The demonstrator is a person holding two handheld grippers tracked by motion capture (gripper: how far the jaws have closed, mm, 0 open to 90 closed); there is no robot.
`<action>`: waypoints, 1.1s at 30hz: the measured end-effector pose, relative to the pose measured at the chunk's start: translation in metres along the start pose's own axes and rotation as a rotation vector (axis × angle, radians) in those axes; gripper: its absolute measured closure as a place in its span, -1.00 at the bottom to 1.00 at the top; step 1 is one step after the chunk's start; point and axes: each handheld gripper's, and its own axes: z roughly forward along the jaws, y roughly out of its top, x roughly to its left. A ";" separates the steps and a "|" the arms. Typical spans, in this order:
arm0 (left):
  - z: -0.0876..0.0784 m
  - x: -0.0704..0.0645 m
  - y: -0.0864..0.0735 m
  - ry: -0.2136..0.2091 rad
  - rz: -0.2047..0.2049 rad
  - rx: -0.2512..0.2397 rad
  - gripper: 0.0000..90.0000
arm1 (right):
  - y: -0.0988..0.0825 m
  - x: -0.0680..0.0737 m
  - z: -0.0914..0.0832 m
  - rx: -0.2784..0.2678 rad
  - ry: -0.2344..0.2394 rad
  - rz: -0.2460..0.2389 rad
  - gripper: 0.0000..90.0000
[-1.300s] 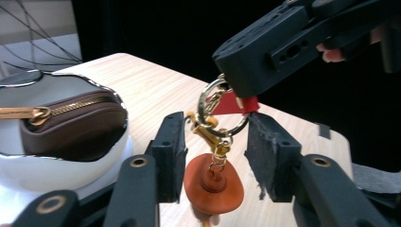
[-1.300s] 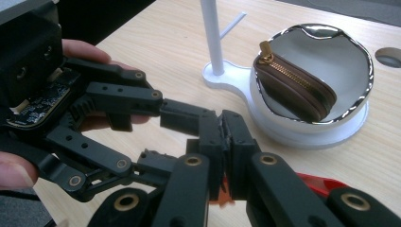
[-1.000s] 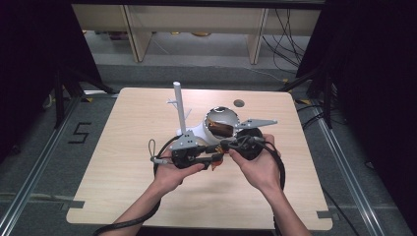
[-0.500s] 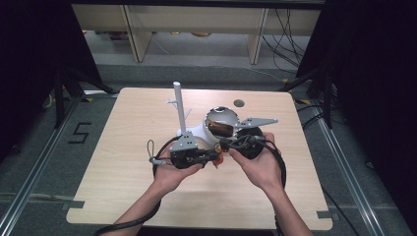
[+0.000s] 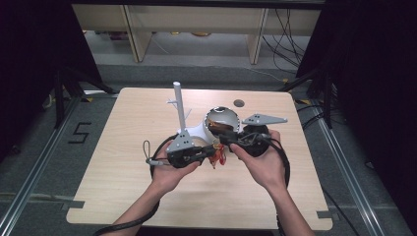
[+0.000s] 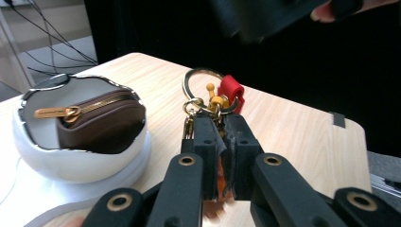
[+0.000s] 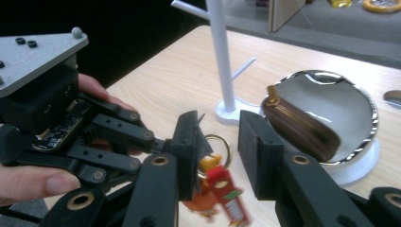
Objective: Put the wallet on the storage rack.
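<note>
Keyring [image 6: 204,90] sits clamped in the left gripper [image 6: 222,142], dangling at 6 o'clock; right gripper [image 7: 217,142] has just been opening, jaws apart around the red tag [image 7: 227,194].

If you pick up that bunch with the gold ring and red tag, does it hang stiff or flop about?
Probably floppy: the keyring is loose gold links and a red tag, and below the left gripper its lower charms look blurred, as if swinging. It seems light, pinched by the jaw tips alone. The smooth metal ring might slip or twist in the grip.
</note>
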 end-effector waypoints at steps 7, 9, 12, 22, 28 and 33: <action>-0.009 0.006 -0.001 0.050 0.001 -0.013 0.90 | -0.006 -0.013 -0.013 -0.023 -0.029 0.005 0.55; -0.012 0.008 -0.001 0.065 -0.001 -0.018 0.90 | -0.011 -0.017 -0.017 -0.021 -0.043 0.029 0.54; -0.018 0.012 -0.002 0.084 0.000 -0.022 0.90 | -0.021 -0.029 -0.024 -0.020 -0.057 0.049 0.53; -0.032 0.026 -0.003 0.140 -0.011 -0.036 0.91 | -0.062 -0.063 -0.039 -0.039 -0.121 0.167 0.50; -0.040 0.034 -0.001 0.166 -0.015 -0.065 0.91 | -0.082 -0.078 -0.041 -0.081 -0.175 0.192 0.47; -0.045 0.042 0.000 0.192 -0.025 -0.070 0.91 | -0.096 -0.091 -0.039 -0.110 -0.204 0.167 0.43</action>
